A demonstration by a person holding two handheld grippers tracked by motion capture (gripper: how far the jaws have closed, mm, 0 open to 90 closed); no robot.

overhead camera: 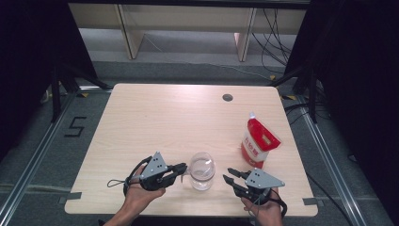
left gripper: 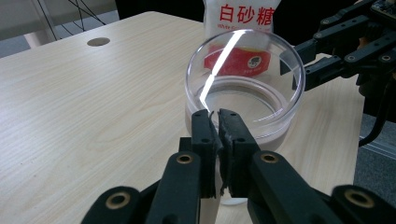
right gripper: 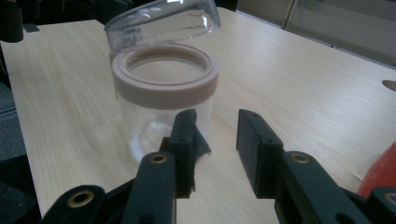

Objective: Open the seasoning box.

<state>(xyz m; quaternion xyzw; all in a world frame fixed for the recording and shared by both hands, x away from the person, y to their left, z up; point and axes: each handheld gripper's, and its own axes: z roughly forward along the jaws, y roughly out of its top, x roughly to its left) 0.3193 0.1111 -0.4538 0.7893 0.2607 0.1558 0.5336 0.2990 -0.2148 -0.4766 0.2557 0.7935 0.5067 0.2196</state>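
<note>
Near the front edge of the light wood counter (overhead camera: 155, 117) stands a clear jar (overhead camera: 203, 172) with a pinkish rim band, its transparent hinged lid (right gripper: 163, 21) tipped up and open. The left hand-held gripper (overhead camera: 181, 171) reaches in from the jar's left with its jaws pressed almost together right at the jar's side; whether they pinch any part of it cannot be told. The right hand-held gripper (overhead camera: 228, 176) sits just right of the jar, apart from it, jaws at a narrow gap with nothing between them, while a red-and-white sugar pouch (overhead camera: 258, 142) stands farther back on the right.
</note>
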